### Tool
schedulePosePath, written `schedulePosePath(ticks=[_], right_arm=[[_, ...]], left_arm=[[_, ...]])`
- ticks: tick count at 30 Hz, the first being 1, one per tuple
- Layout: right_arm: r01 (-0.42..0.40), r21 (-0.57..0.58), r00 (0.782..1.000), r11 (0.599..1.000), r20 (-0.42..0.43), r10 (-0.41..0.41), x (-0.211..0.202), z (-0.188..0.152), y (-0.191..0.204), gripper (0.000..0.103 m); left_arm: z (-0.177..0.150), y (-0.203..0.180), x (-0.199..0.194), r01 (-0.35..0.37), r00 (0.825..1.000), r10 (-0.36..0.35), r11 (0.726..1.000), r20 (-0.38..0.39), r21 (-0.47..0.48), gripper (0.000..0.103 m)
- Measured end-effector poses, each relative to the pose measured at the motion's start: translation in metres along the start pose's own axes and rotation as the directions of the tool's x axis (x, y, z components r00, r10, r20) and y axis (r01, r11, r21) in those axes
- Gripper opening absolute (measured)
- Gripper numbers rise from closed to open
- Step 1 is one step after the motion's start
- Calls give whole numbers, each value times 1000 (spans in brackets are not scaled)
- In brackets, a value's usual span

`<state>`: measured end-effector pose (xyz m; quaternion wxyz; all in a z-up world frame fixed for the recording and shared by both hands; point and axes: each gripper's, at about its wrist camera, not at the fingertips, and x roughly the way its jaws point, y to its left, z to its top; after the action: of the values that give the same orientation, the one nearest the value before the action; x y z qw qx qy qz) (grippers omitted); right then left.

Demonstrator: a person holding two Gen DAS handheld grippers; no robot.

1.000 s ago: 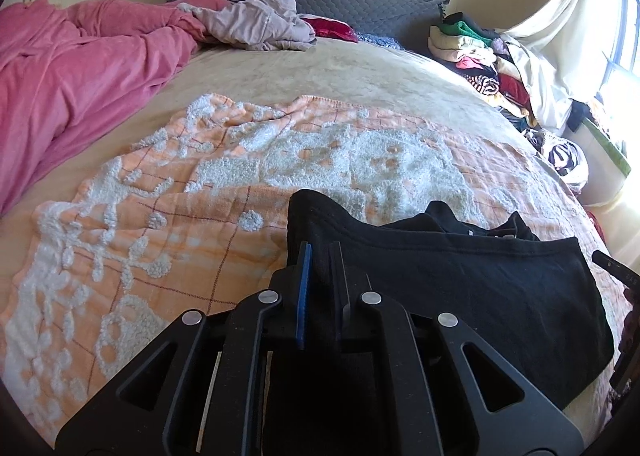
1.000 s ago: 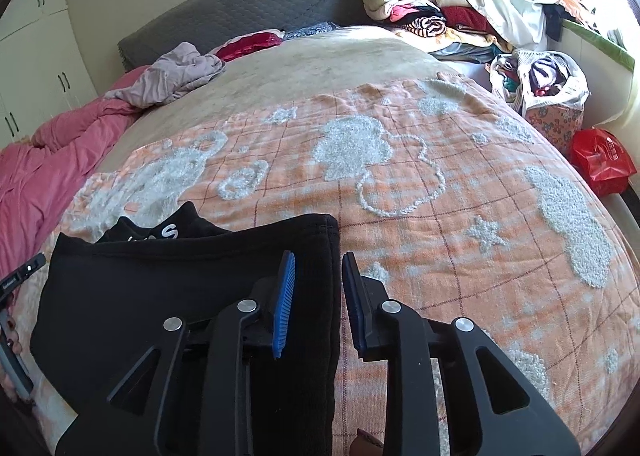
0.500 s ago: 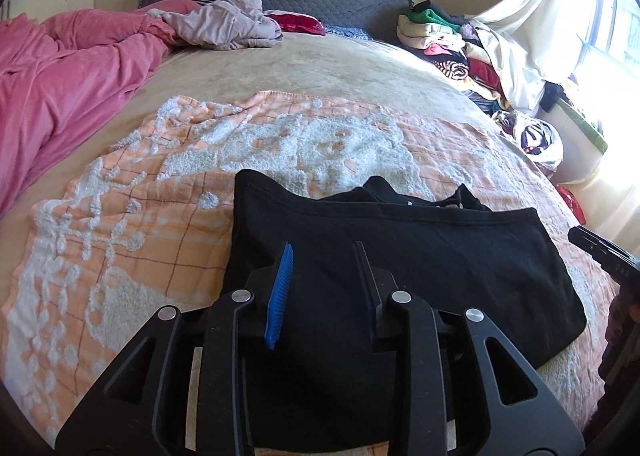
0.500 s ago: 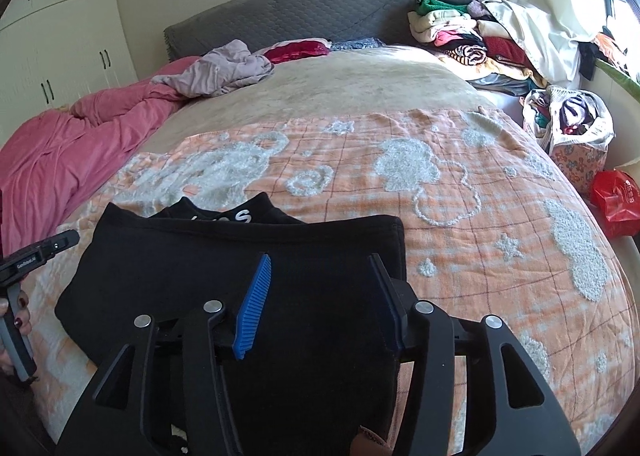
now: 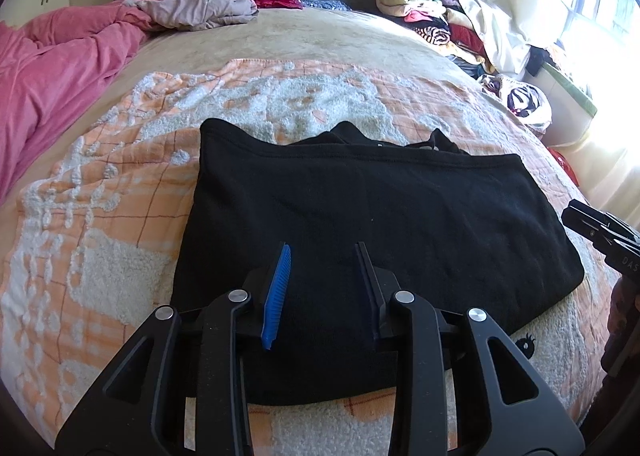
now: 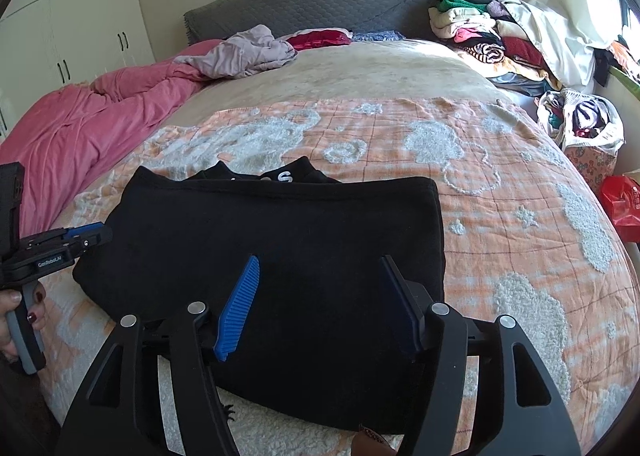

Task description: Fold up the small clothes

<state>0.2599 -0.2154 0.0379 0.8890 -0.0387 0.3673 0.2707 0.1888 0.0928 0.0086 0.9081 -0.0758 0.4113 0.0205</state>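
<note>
Nearest to me, over the near edge of the folded black garment (image 5: pixel 372 212), my left tool (image 5: pixel 324 256) and right tool (image 6: pixel 320 268) both hang with jaws apart; they have just been opening, and nothing is clamped between them. I see the garment lying flat on the orange-and-white blanket (image 6: pixel 520 216), free of clutter. Left of the garment a pink duvet (image 6: pixel 80 128) is bunched up. Beyond it lies a crumpled grey cloth (image 6: pixel 248 52), then the grey headboard (image 6: pixel 320 4). Right of the garment, past the bed's edge, clothes (image 6: pixel 480 32) are stacked.
</note>
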Motion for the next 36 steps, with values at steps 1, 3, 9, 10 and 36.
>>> schedulePosePath(ticks=[1, 3, 9, 10, 36], right_arm=[[-3, -3, 1000, 1000, -4, 3, 1, -1, 1, 60], [1, -7, 1000, 1000, -11, -1, 2, -5, 3, 60], [8, -8, 999, 1000, -36, -8, 5, -14, 5, 60], [9, -4, 999, 1000, -41, -9, 6, -16, 4, 60], [71, 67, 988, 995, -139, -61, 5, -61, -9, 66]], left_arm=[[-2, 0, 2, -1, 1000, 1, 1000, -10, 1, 27], [-8, 0, 6, -1, 999, 1, 1000, -33, 1, 28], [-19, 2, 9, 2, 998, -2, 1000, -61, -7, 28], [-20, 3, 8, 4, 998, -5, 1000, -60, -12, 28], [-43, 4, -4, -12, 997, 12, 1000, -81, -6, 29]])
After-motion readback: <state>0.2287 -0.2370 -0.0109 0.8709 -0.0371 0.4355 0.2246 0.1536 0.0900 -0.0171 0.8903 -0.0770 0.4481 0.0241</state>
